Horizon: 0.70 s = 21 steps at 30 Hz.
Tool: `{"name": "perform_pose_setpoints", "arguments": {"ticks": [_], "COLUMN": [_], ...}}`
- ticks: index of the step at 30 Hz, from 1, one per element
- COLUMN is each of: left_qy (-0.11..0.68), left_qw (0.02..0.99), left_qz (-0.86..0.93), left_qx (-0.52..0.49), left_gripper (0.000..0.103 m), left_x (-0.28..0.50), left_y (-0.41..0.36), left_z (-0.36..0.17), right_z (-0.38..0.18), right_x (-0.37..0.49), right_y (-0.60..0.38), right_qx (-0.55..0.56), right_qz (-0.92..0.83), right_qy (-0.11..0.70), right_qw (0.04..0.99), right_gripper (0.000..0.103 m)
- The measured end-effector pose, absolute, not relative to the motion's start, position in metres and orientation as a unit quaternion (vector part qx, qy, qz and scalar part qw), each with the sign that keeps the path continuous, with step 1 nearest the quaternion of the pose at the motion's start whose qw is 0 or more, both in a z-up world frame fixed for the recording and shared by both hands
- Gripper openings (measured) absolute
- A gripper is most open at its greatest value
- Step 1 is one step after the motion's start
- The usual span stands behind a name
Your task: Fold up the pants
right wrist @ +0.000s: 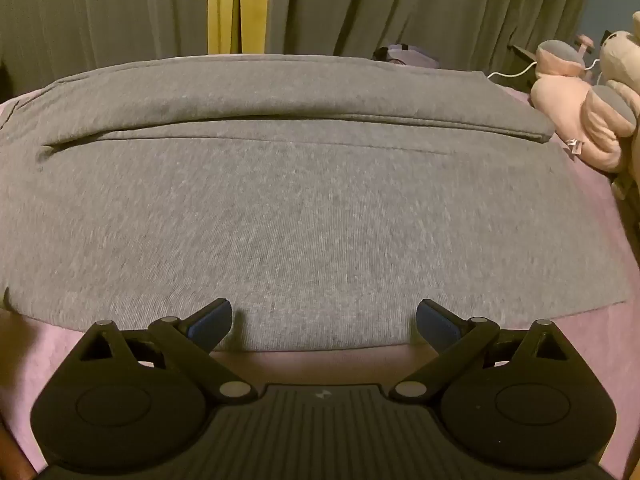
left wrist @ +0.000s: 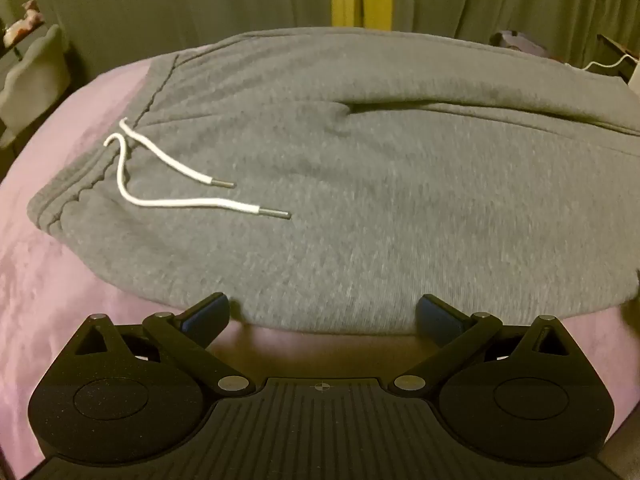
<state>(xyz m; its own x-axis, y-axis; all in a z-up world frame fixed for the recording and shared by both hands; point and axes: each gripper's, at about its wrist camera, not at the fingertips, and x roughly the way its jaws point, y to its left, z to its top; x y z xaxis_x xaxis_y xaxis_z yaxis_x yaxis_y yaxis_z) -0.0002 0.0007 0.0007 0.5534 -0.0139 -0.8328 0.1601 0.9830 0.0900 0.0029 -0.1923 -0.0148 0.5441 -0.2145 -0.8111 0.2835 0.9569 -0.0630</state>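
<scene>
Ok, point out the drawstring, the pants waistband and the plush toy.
drawstring (left wrist: 188, 202), left wrist view, on the lower white cord.
pants waistband (left wrist: 60, 210), left wrist view, on its ribbed near corner.
plush toy (right wrist: 560, 98), right wrist view, on its pink body.

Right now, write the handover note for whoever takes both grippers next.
Left gripper: open, holding nothing, at the near edge of the grey pants by the waistband; white drawstring lies loose on top.
Right gripper: open, holding nothing, at the near edge further along the legs.
Pants lie flat on the pink blanket, legs side by side.
Done: laid out. Left: every fold.
</scene>
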Motion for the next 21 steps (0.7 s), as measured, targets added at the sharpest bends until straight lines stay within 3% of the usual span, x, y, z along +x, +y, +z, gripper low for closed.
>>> {"name": "perform_pose_setpoints", "arguments": {"ticks": [21], "left_qy": [0.475], "left_qw": [0.875], "left_qz": [-0.047], "left_qx": [0.082], "left_gripper": [0.103], "left_x": [-0.0031], "left_y": [0.0016], "left_z": [-0.0026], "right_z": [-0.0160], "right_x": [0.0027], "right_y": [-0.1927], "right_qx": [0.035], "right_qz": [-0.145], "right_qy": [0.458], "right_qw": [0.876], "right_gripper": [0.099]}}
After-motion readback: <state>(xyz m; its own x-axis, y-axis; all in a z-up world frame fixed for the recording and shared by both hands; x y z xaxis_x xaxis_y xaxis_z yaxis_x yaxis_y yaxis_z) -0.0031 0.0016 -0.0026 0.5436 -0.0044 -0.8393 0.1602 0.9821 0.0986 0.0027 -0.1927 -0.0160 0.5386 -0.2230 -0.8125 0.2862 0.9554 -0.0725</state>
